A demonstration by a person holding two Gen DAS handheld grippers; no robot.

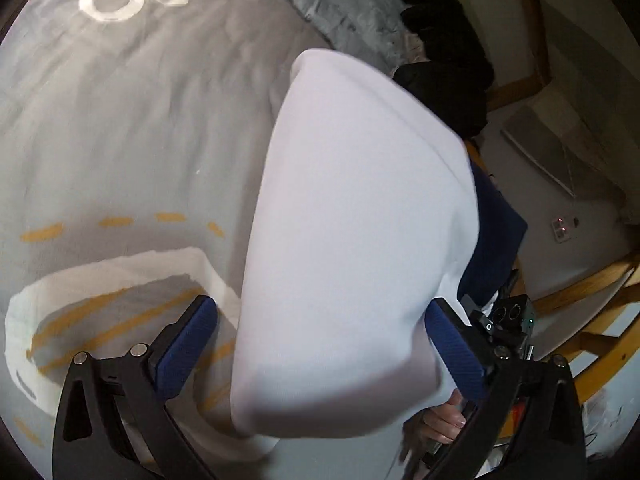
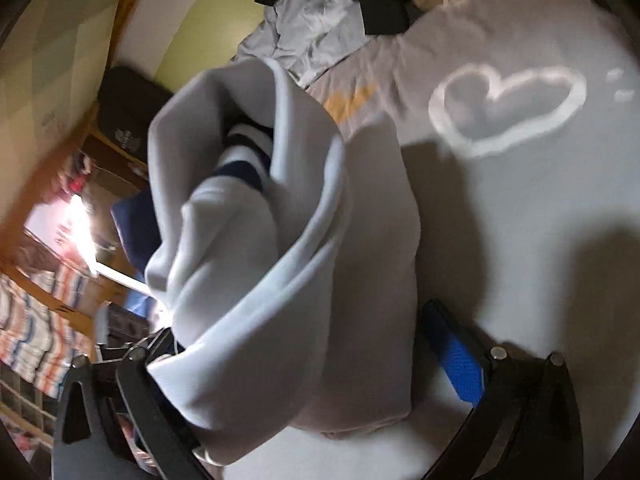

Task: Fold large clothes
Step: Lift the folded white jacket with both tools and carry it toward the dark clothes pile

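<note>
White garment (image 1: 352, 240): soft matt knit cloth, smooth, thick folds; navy cloth bands (image 2: 240, 168) inside it. Bed cover (image 1: 132, 128): grey matt woven cloth, lightly creased, w/ white heart print (image 2: 508, 108) & yellow dashes (image 1: 116, 222). Left tool (image 1: 320, 344): matt black plastic arms, shiny metal rivets, blue ribbed rubbery pads (image 1: 184, 352). Right tool (image 2: 312, 368): same black plastic, blue textured pad (image 2: 460, 364). Bed frame (image 1: 592, 284): pale wood, slight sheen. Black clothes (image 1: 444, 40): matt cloth.

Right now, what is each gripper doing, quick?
Left gripper: open, white garment lying between its fingers.
Right gripper: open, garment draped between its fingers.
</note>
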